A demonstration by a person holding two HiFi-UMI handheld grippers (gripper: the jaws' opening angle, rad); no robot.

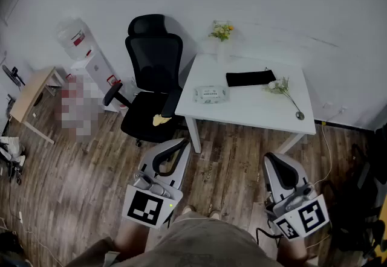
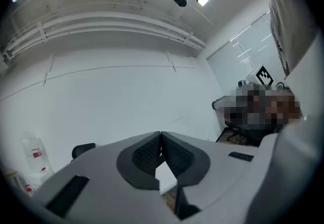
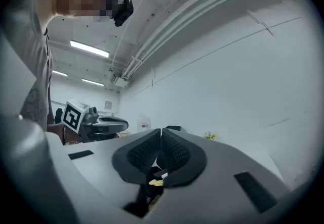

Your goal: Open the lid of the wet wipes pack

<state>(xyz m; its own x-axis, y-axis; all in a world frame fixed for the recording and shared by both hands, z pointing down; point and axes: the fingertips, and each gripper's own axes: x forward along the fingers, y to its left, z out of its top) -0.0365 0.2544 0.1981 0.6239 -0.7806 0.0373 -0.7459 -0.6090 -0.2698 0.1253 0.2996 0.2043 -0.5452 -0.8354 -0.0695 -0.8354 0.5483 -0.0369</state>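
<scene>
Your two grippers were closest, held low over the wooden floor (image 1: 78,181): the left gripper (image 1: 182,142) and the right gripper (image 1: 272,157). Each carried one cube of black-and-white square markers. Both had their jaws pressed fully together, with nothing between them.

Ahead of both tips stood one white table (image 1: 254,112). One wet wipes pack (image 1: 210,94) lay on it, beyond your left gripper's tips and well apart from them; its print was too small to read. Past the pack lay one flat black item (image 1: 250,78), and ahead of your right gripper one loose flower sprig (image 1: 284,89). One bunch of yellow flowers (image 1: 221,31) stood at the table's far edge.

Left of the table, ahead of your left gripper, stood one black office chair (image 1: 154,54). Farther left were one water dispenser (image 1: 91,66), its bottle's red label unreadable, and one wooden desk (image 1: 33,93).
</scene>
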